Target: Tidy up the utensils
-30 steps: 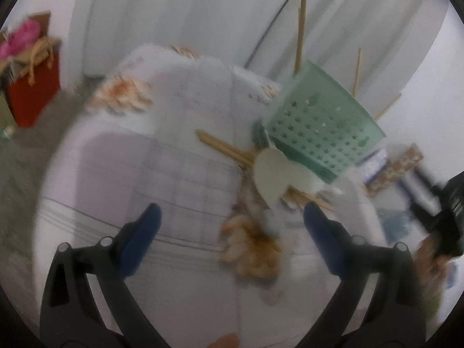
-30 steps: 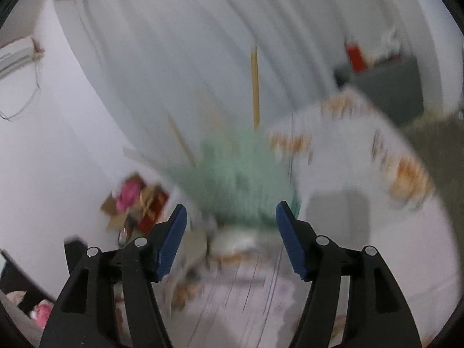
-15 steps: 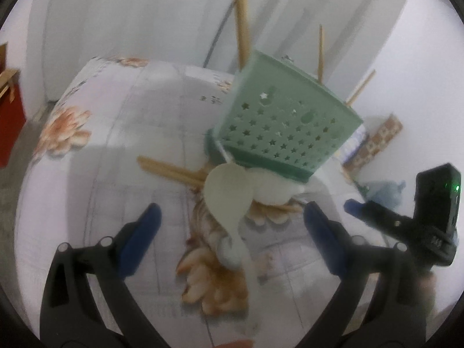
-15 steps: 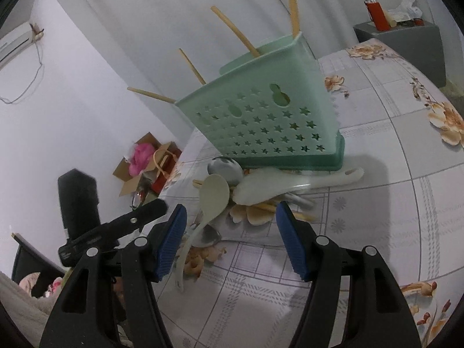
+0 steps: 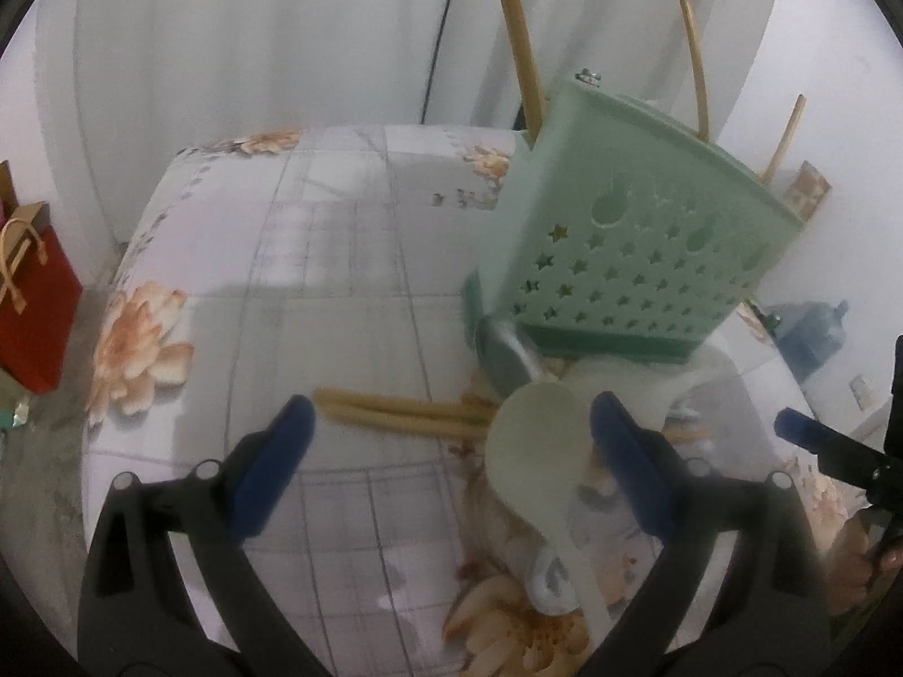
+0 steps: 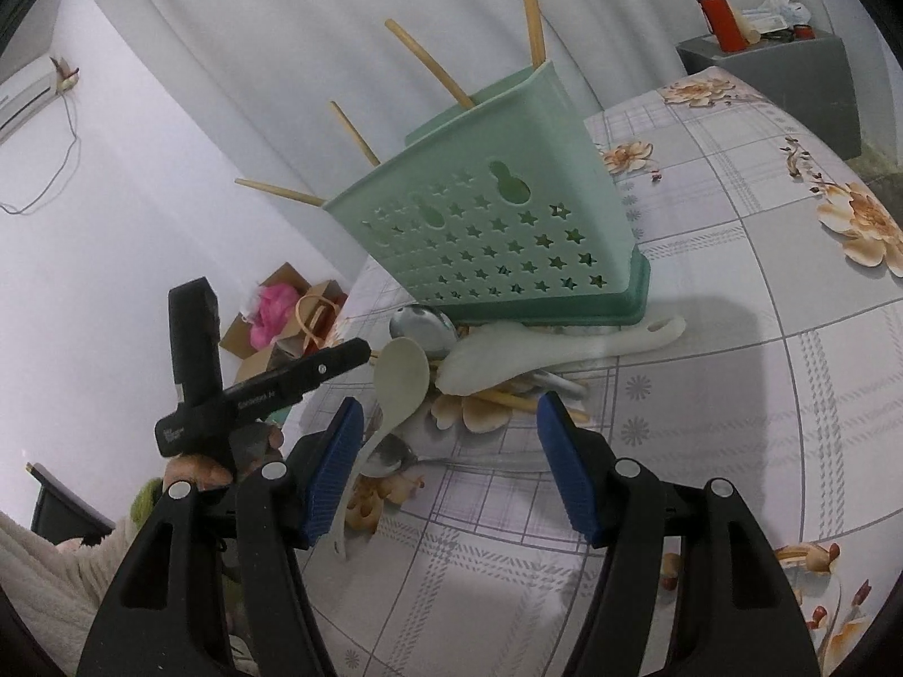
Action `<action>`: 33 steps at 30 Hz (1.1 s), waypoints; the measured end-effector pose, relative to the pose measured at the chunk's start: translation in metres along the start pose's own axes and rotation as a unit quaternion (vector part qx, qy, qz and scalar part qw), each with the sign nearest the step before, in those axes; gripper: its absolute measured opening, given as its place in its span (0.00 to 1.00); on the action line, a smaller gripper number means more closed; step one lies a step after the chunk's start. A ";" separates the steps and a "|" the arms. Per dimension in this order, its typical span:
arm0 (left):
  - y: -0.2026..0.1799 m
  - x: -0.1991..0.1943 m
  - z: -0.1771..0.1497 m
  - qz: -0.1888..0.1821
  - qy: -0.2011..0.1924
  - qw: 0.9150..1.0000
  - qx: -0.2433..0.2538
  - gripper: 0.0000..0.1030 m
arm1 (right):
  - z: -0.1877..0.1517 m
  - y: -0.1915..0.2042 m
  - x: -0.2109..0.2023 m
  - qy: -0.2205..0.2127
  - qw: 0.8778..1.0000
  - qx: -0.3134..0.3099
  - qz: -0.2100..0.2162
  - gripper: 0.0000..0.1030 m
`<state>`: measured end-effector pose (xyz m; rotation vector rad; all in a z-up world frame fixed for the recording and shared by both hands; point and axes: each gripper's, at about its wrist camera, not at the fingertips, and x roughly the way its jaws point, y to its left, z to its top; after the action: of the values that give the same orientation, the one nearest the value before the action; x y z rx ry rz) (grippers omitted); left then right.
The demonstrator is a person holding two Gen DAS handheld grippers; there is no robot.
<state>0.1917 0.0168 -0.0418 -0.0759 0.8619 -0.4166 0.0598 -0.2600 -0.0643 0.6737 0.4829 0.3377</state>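
Note:
A mint-green perforated utensil holder (image 5: 632,259) (image 6: 496,237) stands on the floral tablecloth with several chopsticks sticking out of its top. At its foot lies a pile: a cream plastic spoon (image 5: 536,451) (image 6: 400,383), a white rice paddle (image 6: 542,355), a metal spoon (image 6: 423,324) and loose chopsticks (image 5: 395,414). My left gripper (image 5: 451,468) is open just above the table, with the cream spoon's bowl and the chopstick ends between its fingers but untouched. My right gripper (image 6: 451,468) is open and empty, short of the pile.
The table (image 5: 338,259) drops off at the left, where a red gift bag (image 5: 34,310) stands on the floor. A blue water jug (image 5: 812,333) sits beyond the right edge. A grey cabinet (image 6: 779,62) and an open cardboard box (image 6: 282,310) flank the table.
My left gripper has slid closer to the pile and rolled, so the holder looms larger. The right view swung from a blur to a steady look at the holder, then held still.

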 end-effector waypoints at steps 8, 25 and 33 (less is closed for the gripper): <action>-0.003 0.025 0.007 -0.031 0.052 0.998 0.031 0.46 | 0.001 -0.002 0.001 0.001 1.000 0.000 -0.001 0.61; -0.040 0.031 0.001 -0.003 0.100 0.983 0.154 0.16 | 0.002 -0.005 0.001 -0.002 1.000 0.000 -0.001 0.61; -0.046 0.020 0.000 0.004 0.094 0.982 0.163 0.04 | 0.003 -0.003 -0.002 -0.008 1.000 -0.007 -0.006 0.61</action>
<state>0.1887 -0.0335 -0.0455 0.2737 0.9694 -0.5588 0.0602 -0.2645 -0.0631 0.6596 0.4694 0.3237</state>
